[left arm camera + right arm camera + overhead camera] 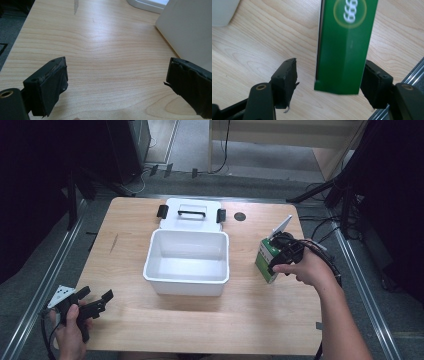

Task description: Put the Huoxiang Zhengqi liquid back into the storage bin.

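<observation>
I had the right gripper [329,82] straddling the green carton [344,45], jaws apart, one touching, not clamped; carton stood right of the white bin [186,265], which held nothing; left gripper [117,82] gaped idle, left of bin; grasp and placing remained.

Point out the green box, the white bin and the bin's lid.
green box [344,50], right gripper view, on its green front face below the printed digits.
white bin [186,284], high view, on its near outer wall.
lid [192,222], high view, on its flat top just below the black handle.
</observation>
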A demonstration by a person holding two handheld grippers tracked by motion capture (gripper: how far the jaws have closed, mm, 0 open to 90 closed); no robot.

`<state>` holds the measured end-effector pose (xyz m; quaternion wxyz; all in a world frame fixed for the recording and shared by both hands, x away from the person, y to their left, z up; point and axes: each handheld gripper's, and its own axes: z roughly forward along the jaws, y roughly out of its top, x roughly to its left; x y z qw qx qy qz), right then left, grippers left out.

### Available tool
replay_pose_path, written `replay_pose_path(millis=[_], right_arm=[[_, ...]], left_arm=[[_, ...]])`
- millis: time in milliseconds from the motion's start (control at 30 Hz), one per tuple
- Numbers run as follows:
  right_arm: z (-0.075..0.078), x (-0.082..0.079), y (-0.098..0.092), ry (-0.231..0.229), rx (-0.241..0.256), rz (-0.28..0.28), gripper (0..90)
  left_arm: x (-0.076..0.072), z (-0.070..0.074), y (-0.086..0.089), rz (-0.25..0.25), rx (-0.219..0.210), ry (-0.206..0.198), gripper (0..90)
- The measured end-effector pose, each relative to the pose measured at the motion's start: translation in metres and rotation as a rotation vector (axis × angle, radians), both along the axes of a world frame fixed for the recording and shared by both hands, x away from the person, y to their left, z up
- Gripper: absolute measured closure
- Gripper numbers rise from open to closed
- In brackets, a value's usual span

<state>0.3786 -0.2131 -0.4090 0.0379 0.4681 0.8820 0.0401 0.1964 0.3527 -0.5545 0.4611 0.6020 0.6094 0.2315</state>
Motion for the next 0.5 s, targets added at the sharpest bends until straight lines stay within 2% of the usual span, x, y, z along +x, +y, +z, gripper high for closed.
replay_pose_path(millis=[67, 200, 467, 500], right_arm=[[0.0, 0.002, 0.001, 0.003, -0.003, 0.002, 35.2], [0.003, 0.009, 0.006, -0.033, -0.014, -0.009, 37.9], [0.007, 0.022, 0.013, -0.057, -0.03, -0.03, 39.9], [0.008, 0.026, 0.015, -0.068, -0.027, -0.04, 42.4]], left_arm=[[0.0, 0.0, 0.0, 0.0, 0.0, 0.0, 4.5], [0.0, 0.0, 0.0, 0.0, 0.0, 0.0, 4.5], [0.0, 0.0, 0.0, -0.003, 0.0, 0.002, 4.5], [0.0, 0.0, 0.0, -0.004, 0.0, 0.002, 4.5]])
